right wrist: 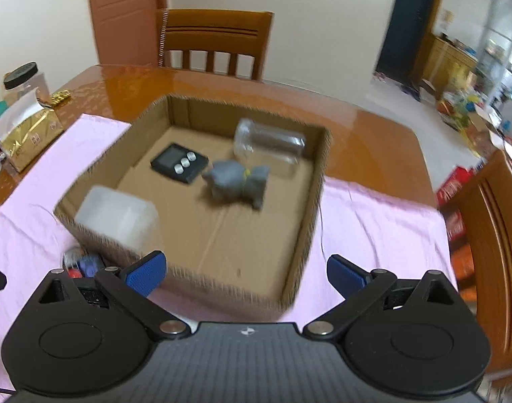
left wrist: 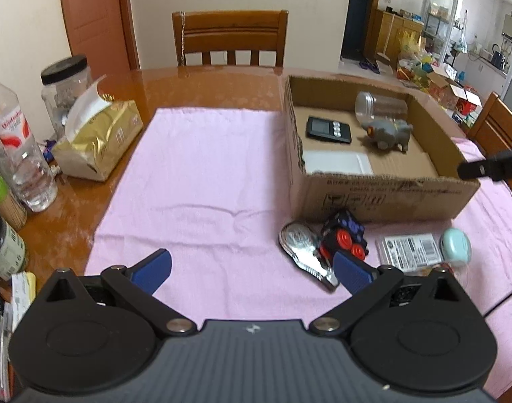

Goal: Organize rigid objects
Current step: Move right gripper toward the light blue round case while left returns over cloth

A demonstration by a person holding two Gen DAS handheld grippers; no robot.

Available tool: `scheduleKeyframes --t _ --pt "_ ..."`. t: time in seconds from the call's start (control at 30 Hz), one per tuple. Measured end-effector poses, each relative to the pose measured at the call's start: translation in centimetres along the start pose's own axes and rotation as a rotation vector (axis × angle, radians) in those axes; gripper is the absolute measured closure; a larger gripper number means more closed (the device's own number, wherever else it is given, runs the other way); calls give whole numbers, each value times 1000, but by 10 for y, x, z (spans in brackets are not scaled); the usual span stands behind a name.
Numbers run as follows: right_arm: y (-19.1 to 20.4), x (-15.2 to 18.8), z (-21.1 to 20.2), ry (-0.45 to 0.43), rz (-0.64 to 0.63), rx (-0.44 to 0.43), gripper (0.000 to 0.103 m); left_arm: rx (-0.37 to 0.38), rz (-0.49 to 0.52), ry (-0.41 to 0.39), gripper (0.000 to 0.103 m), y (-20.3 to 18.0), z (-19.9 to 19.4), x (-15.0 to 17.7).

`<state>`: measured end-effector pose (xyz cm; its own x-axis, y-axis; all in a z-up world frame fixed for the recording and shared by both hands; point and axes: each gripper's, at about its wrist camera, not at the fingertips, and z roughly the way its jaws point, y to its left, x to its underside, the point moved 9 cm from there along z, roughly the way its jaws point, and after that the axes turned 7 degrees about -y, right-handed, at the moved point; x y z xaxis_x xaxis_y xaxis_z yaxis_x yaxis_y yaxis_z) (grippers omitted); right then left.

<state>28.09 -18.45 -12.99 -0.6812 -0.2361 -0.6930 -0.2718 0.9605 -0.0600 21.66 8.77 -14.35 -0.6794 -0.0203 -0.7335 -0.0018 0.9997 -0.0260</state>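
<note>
A cardboard box [left wrist: 383,194] [right wrist: 309,235] sits on a pink cloth [left wrist: 195,181] and holds a grey toy elephant [left wrist: 388,132] [right wrist: 237,181], a black timer [left wrist: 328,129] [right wrist: 180,163], a clear jar [left wrist: 380,104] [right wrist: 269,141] on its side and a white lidded container [left wrist: 336,163] [right wrist: 118,215]. In front of the box lie a silver spoon-shaped piece [left wrist: 304,248], a black toy with red wheels [left wrist: 344,235] [right wrist: 83,265], a labelled packet [left wrist: 408,248] and a teal round object [left wrist: 455,241]. My left gripper [left wrist: 252,268] is open above the cloth. My right gripper [right wrist: 247,270] is open over the box's near edge.
A gold tissue pack [left wrist: 99,141] [right wrist: 27,134], a water bottle [left wrist: 17,147] and a black-lidded jar [left wrist: 66,87] stand at the table's left side. A wooden chair [left wrist: 230,37] stands at the far side and another chair [right wrist: 494,235] at the right.
</note>
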Motion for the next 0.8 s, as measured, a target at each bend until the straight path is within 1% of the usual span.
scheduleKeyframes --t 0.1,0.23,0.3,0.5,0.63,0.73,0.8 --pt "-5 28 3 23 54 36 0 4 3 17 1 -4 5 8" --pt "-14 60 18 88 152 48 0 10 4 41 1 -10 13 18" --pt "-16 69 24 109 180 47 0 17 0 51 1 -12 16 22" --pt "-16 83 42 161 184 58 0 37 11 81 1 -14 23 30" --pt "-18 94 49 196 198 70 0 72 55 85 1 -17 30 29" --pt "-26 103 50 213 198 94 0 108 112 100 1 -23 37 29" --pt "-29 111 52 244 193 97 0 138 160 112 1 -29 42 31"
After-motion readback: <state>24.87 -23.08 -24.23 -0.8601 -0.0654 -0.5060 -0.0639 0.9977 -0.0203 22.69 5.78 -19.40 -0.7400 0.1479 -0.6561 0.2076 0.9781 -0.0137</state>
